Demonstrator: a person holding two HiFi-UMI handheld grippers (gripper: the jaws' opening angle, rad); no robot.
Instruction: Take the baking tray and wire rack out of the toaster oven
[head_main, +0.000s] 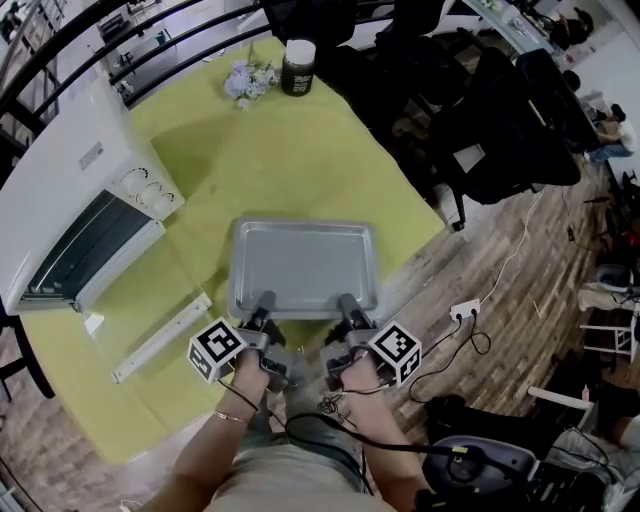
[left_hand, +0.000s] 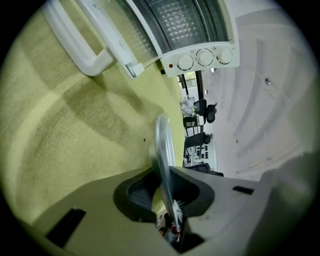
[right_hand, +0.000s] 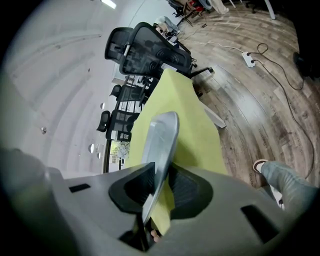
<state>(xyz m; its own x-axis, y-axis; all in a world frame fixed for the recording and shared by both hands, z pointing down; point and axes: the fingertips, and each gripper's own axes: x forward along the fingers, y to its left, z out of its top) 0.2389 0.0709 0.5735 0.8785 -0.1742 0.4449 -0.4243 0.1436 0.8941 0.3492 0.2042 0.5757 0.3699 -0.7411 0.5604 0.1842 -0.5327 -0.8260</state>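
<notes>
Pinched at near rim, rectangular grey metal baking tray (head_main: 303, 265): left gripper (head_main: 264, 300) on L side, right gripper (head_main: 346, 302) on R. Stretches away from both, over yellow-green table (head_main: 250, 160).

An office or lab workroom, with a kitchen job staged on one table.

A round table (head_main: 300, 170) under a yellow-green cloth carried a white toaster oven (head_main: 75, 225) at its left. Everything around it looked like an office. Black mesh office chairs (head_main: 505, 125) crowded the table's far and right sides. A white power strip (head_main: 465, 310) lay on the wood-look floor (head_main: 540, 300) to the right. A cluttered desk (head_main: 505, 25) stood at the far right, before plain white walls.
</notes>
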